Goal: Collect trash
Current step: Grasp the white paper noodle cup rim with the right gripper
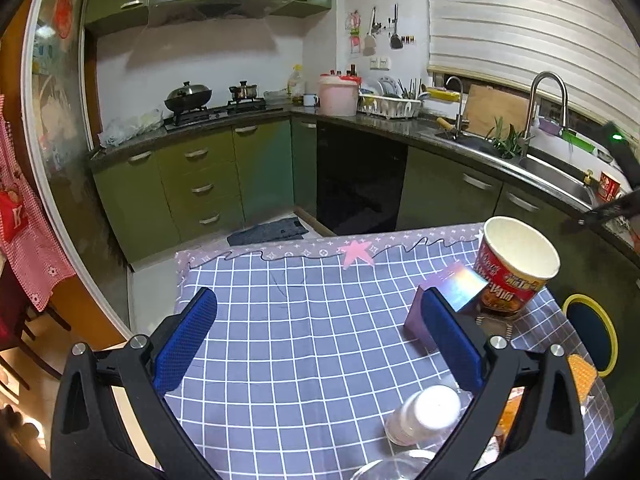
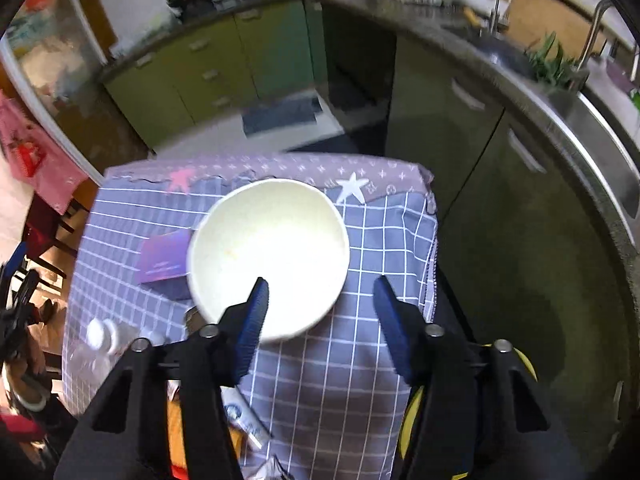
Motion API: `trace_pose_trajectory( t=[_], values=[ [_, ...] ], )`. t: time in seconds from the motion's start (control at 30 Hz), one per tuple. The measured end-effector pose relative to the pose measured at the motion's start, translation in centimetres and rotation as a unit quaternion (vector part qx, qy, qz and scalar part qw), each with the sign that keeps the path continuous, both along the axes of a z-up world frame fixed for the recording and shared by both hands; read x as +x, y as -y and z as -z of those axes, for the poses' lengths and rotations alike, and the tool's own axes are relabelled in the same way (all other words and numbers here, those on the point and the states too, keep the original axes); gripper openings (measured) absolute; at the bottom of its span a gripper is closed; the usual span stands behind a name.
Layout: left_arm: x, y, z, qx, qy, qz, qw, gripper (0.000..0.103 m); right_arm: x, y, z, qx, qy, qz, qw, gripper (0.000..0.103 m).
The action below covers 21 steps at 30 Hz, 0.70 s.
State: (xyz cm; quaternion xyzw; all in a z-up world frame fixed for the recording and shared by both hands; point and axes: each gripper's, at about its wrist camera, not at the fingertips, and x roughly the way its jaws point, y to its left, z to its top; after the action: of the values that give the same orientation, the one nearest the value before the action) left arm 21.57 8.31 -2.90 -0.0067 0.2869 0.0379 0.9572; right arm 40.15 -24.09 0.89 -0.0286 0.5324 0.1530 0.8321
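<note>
An empty red instant-noodle cup (image 1: 516, 268) stands upright at the table's far right; from above it shows its white inside (image 2: 268, 256). A purple iridescent box (image 1: 444, 300) lies just left of the cup, also in the right wrist view (image 2: 164, 260). A clear plastic bottle with a white cap (image 1: 424, 412) lies near me; it shows too in the right wrist view (image 2: 100, 336). My left gripper (image 1: 320, 340) is open and empty above the cloth, its right finger beside the box. My right gripper (image 2: 320, 312) is open above the cup's right rim, left finger over the cup's inside.
The table wears a blue checked cloth (image 1: 304, 332). Orange wrappers (image 1: 580, 372) and a tube (image 2: 244, 420) lie at the near edge. A yellow-rimmed stool (image 1: 592, 332) stands right of the table. Green cabinets (image 1: 208, 184), a stove and a sink counter (image 1: 560, 176) ring the room.
</note>
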Motion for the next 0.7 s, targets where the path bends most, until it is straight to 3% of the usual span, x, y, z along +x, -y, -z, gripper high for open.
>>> trace_pose_trajectory(
  t=[0.4,0.6,0.67,0.7],
  values=[
    [0.6,0.0,1.3,-0.009,-0.014,0.022,0.9996,0.097,5.4,-1.6,7.0,-0.04,-0.089,0.021,0.995,0.039],
    [0.9,-0.1,1.4,-0.014,-0.018,0.027,0.9994,0.097,5.9,-1.9,8.7,-0.041,-0.115,0.033,0.992,0.022],
    [0.9,0.0,1.5,-0.014,-0.019,0.029,0.9993,0.097,6.0,-1.9,9.0,-0.044,-0.119,0.038,0.991,0.007],
    [0.8,-0.1,1.5,-0.014,-0.019,0.03,0.9993,0.097,6.1,-1.9,9.2,-0.044,-0.119,0.04,0.991,0.007]
  ],
)
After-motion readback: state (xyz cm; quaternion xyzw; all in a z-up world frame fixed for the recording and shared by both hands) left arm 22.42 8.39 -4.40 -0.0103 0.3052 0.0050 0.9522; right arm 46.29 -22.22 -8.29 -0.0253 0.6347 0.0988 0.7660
